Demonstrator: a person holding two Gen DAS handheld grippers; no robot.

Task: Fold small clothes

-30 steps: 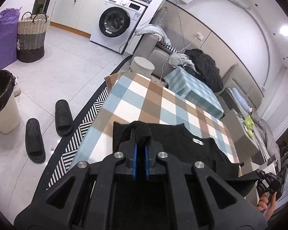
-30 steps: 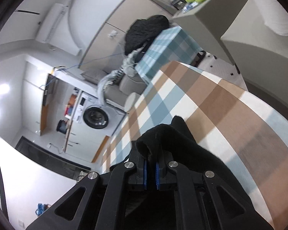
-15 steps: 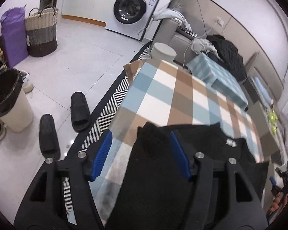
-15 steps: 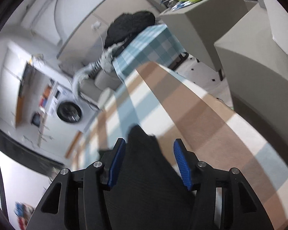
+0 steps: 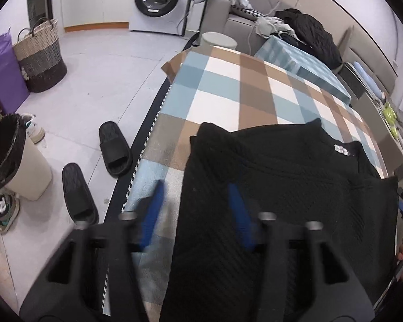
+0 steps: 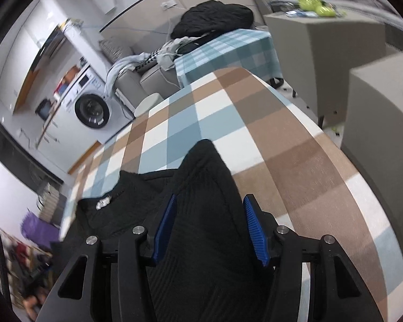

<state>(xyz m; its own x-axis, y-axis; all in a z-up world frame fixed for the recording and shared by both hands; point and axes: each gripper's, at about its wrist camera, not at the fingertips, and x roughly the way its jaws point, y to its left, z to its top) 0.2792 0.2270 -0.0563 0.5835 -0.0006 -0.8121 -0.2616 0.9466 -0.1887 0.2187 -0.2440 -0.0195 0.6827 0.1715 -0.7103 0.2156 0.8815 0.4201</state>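
My left claw (image 5: 196,212) is closing, its blue pads either side of the garment's left edge but pressing nothing yet. My right claw (image 6: 211,225) stands spread over the opposite shoulder, cloth between the pads and untouched. The black knit top (image 5: 282,187) lies flat on the near part of the checked counter (image 5: 228,86), its collar label up, one side close to the counter's left edge. I judge a fold just laid down — both corners released. Next calls for fresh grips on the near hem, pinching both layers evenly before lifting.
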